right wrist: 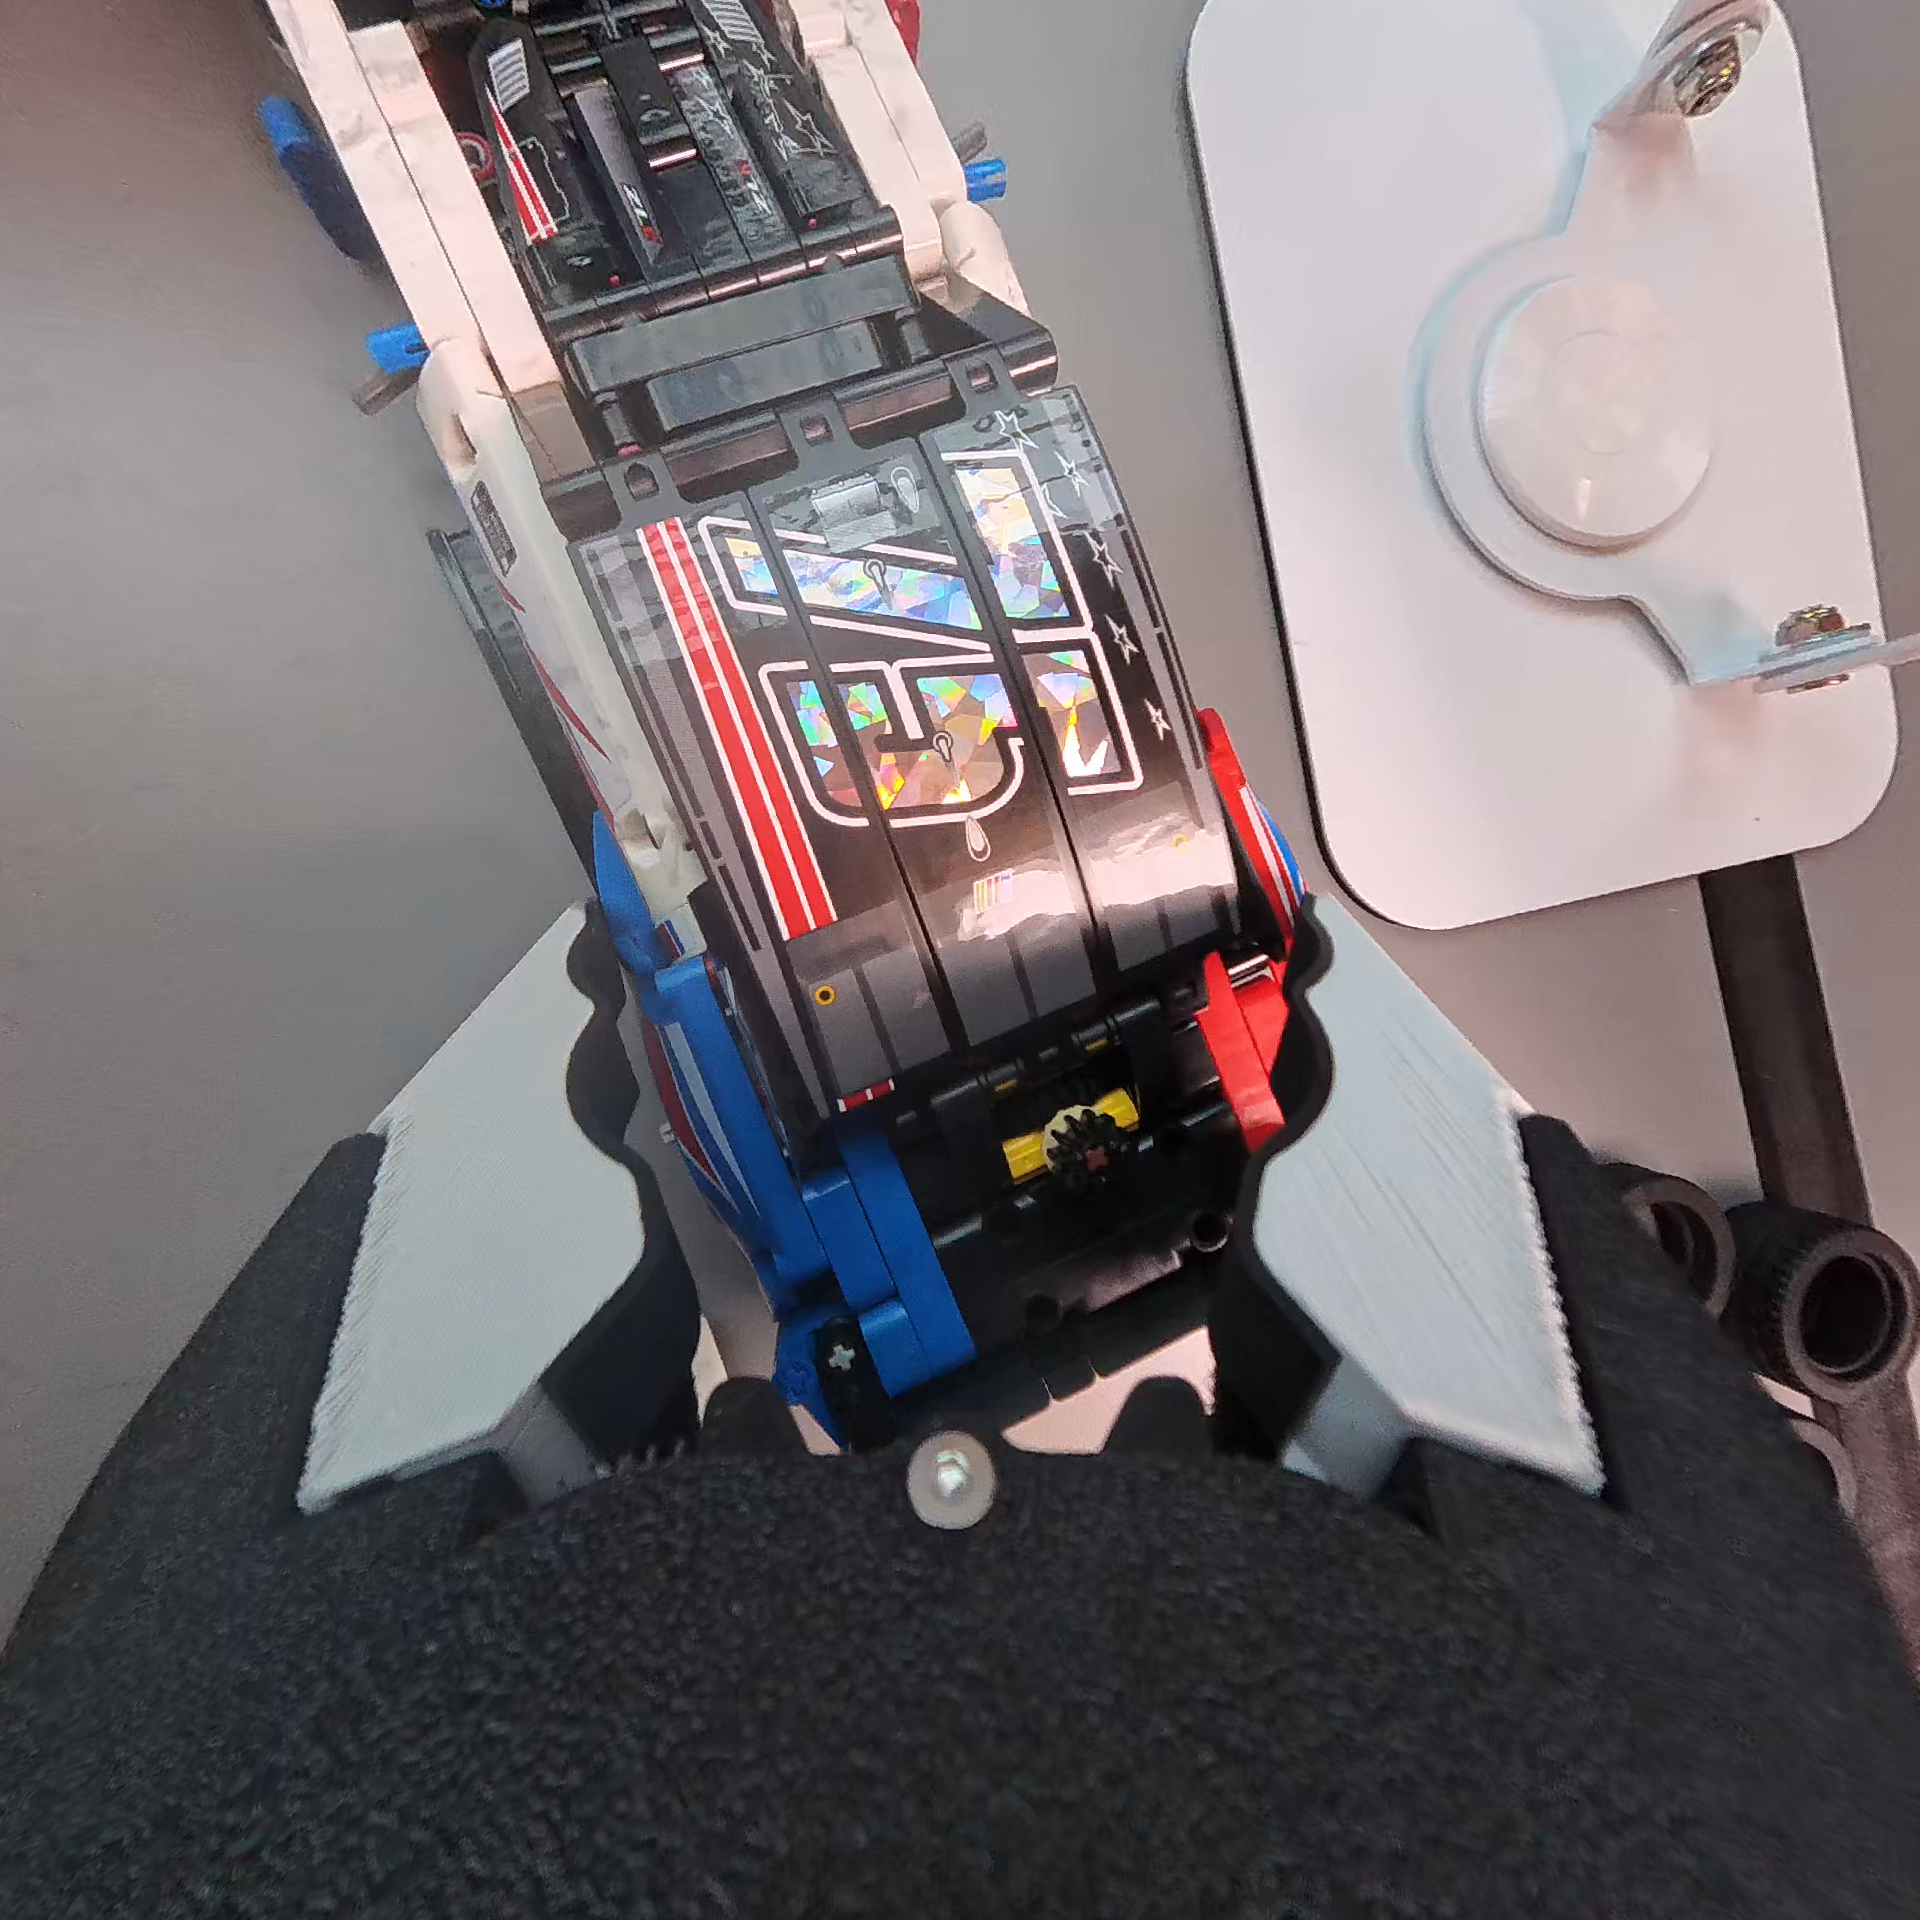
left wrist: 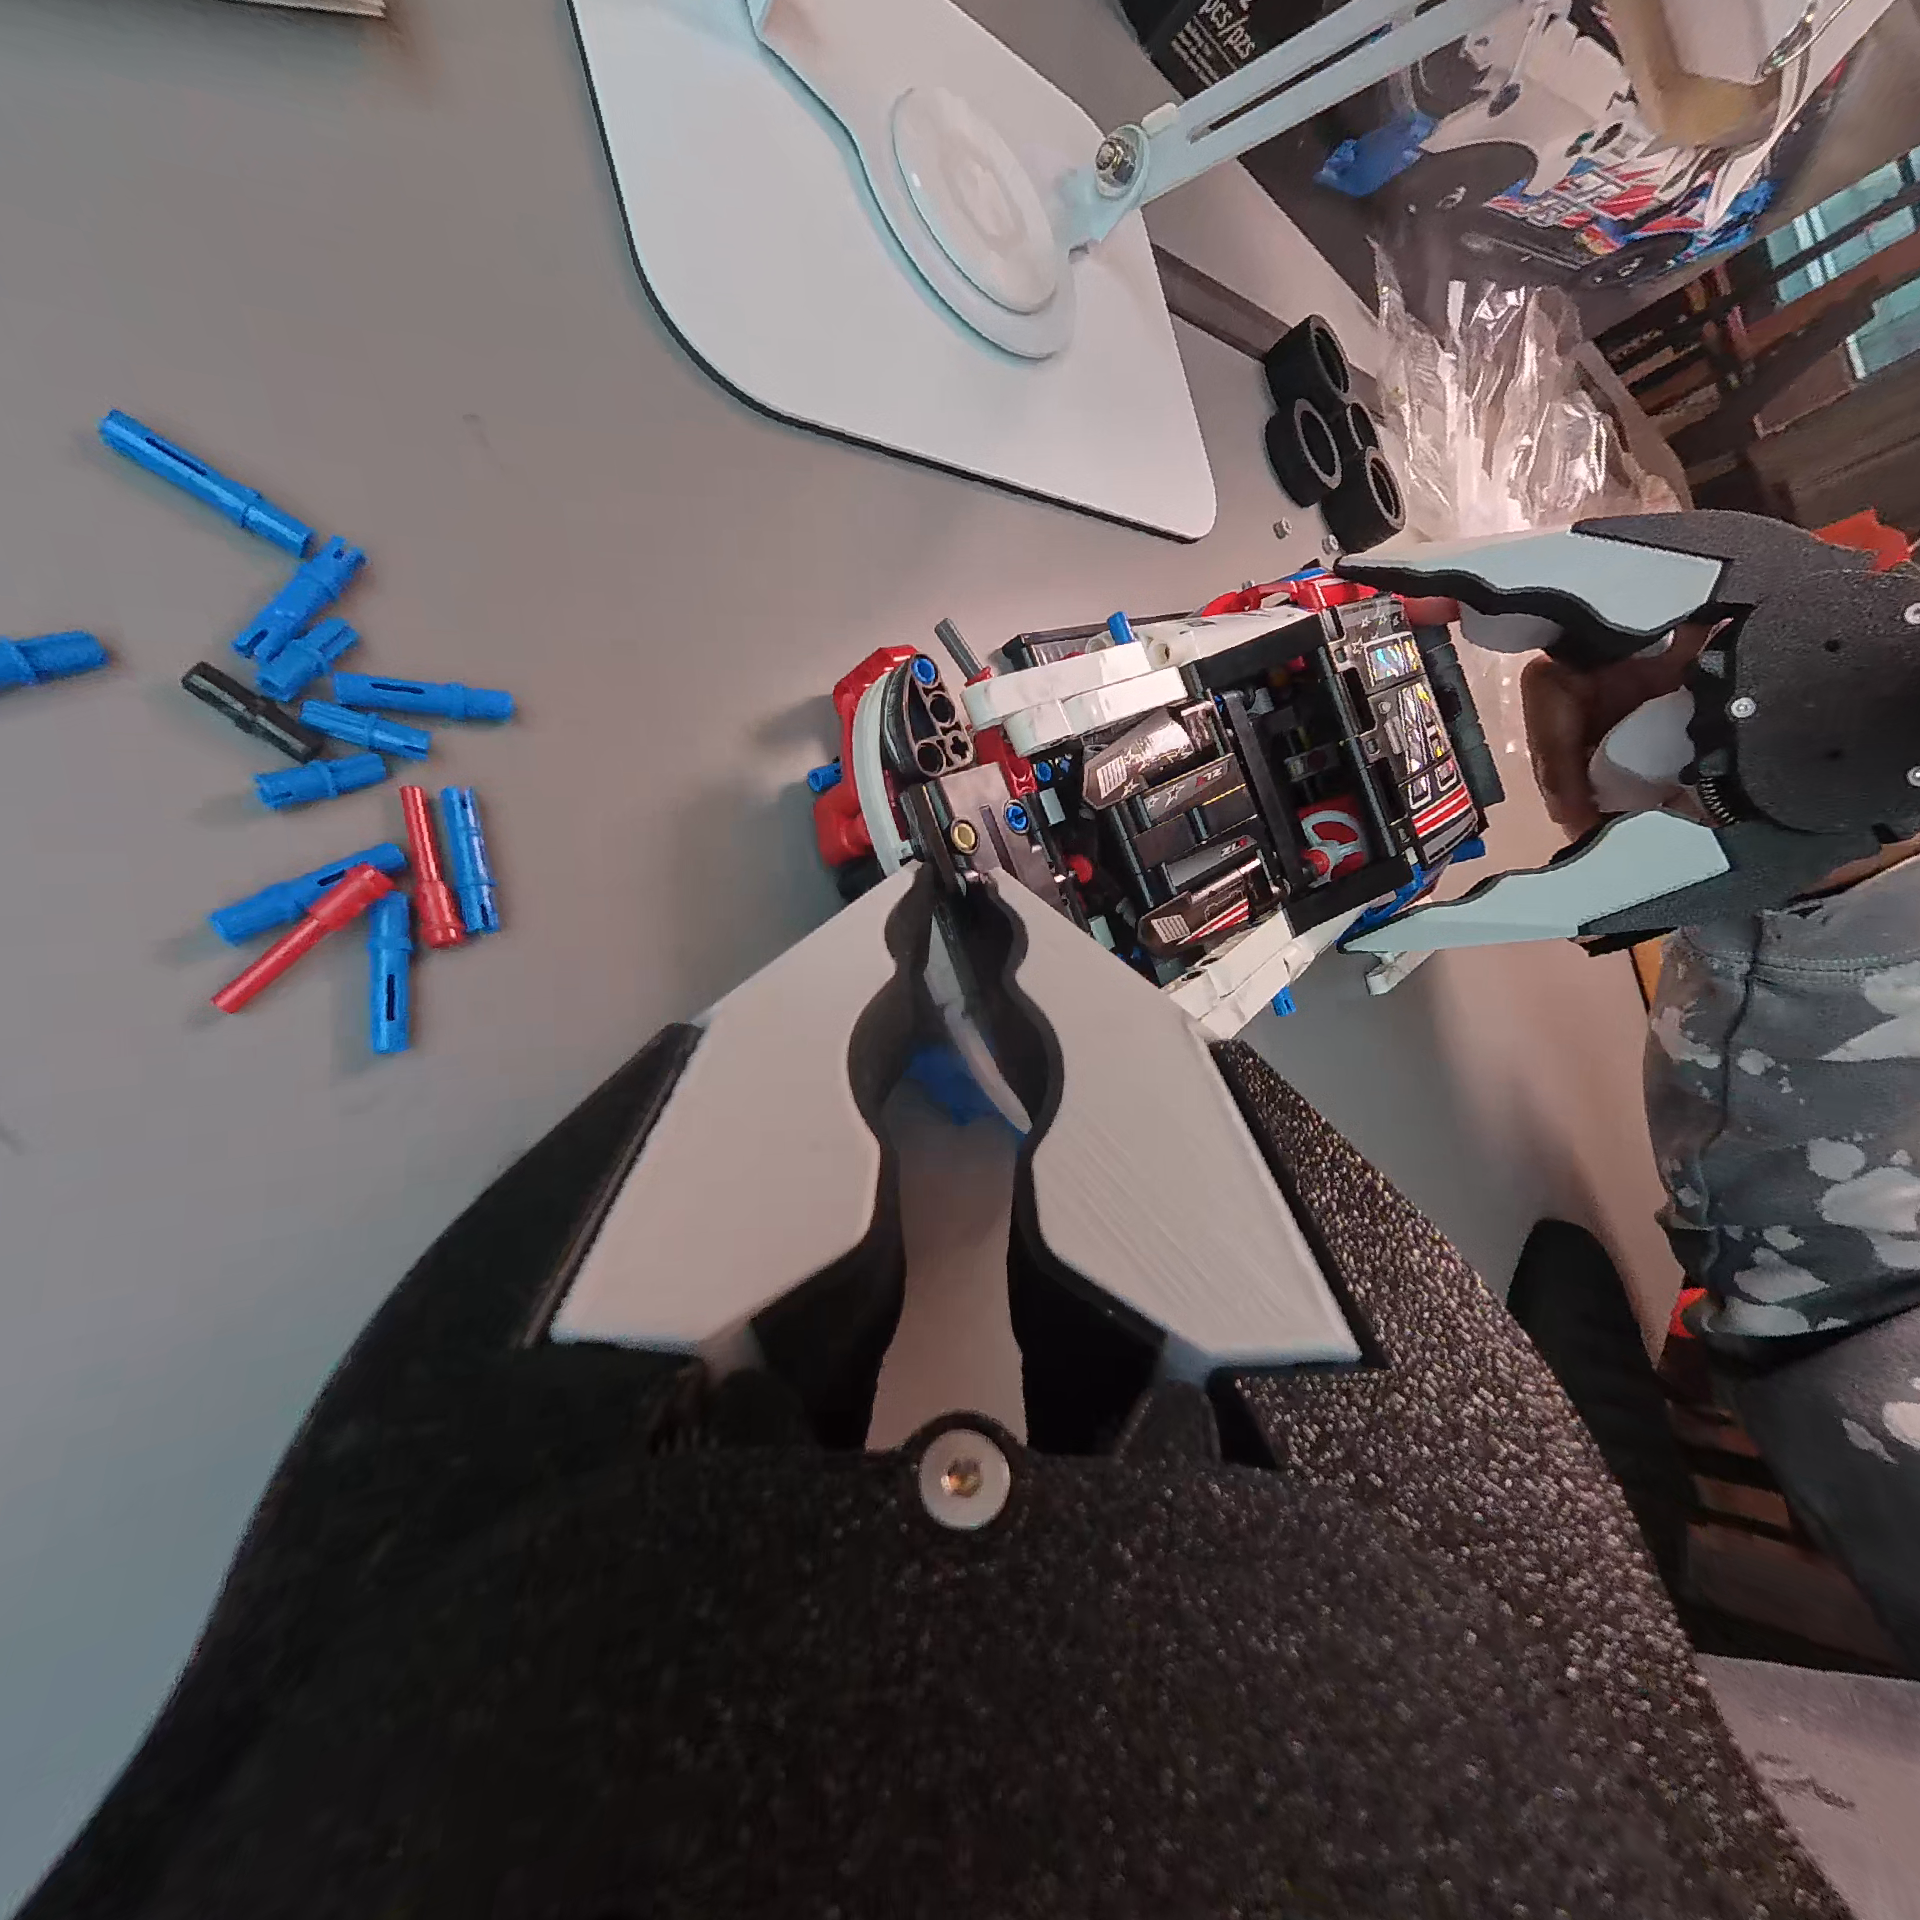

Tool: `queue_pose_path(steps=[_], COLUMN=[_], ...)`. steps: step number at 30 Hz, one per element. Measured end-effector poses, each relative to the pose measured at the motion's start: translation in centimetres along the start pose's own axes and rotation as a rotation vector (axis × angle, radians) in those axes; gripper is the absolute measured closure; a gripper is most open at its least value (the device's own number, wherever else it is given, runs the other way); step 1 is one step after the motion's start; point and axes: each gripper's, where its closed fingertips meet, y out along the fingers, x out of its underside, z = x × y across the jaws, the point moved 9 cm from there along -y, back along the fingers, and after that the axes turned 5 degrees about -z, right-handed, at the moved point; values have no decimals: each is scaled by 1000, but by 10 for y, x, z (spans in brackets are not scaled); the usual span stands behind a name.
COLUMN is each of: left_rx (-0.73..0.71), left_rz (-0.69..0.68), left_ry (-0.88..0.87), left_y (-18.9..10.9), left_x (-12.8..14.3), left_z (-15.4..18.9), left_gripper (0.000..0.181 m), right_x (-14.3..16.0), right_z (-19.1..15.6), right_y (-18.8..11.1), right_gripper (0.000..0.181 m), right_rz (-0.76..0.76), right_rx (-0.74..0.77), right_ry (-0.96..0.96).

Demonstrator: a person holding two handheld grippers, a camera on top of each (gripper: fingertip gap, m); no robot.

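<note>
A brick-built toy car (left wrist: 1195, 790), black with white, red and blue panels and shiny stickers, lies on the grey table (left wrist: 520, 1143). My left gripper (left wrist: 951, 894) is shut on a thin curved panel at the car's red end. My right gripper (left wrist: 1351, 753) clasps the opposite end, one finger on each side. In the right wrist view the car (right wrist: 914, 727) runs away from me. My right gripper (right wrist: 945, 925) is shut on its blue and red side pieces.
Several loose blue, red and black pins (left wrist: 353, 727) lie scattered at the left. A white plate with a mounted arm (left wrist: 727, 312) (right wrist: 1403, 727) stands behind the car. Black tyres (left wrist: 1325, 436) (right wrist: 1818, 1309), plastic bags (left wrist: 1486, 405) and a printed box (left wrist: 1662, 156) lie beyond. A person's clothing (left wrist: 1787, 1091) is at the right. One gripper's finger ends stand about 20 cm off the other's.
</note>
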Motion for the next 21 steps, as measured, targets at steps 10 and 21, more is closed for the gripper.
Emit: queue_pose_path(steps=[10,21], left_rx=[-95,134], left_rz=[1,59], left_ry=[76,-94], left_y=[1,-5], left_x=[3,10], left_z=[10,-3], left_gripper=[175,157], right_x=[0,-2], right_z=[-1,0], right_y=[0,-1], right_gripper=[56,56], right_rz=[-5,-36], right_rx=[2,8], right_ry=[-17,-37])
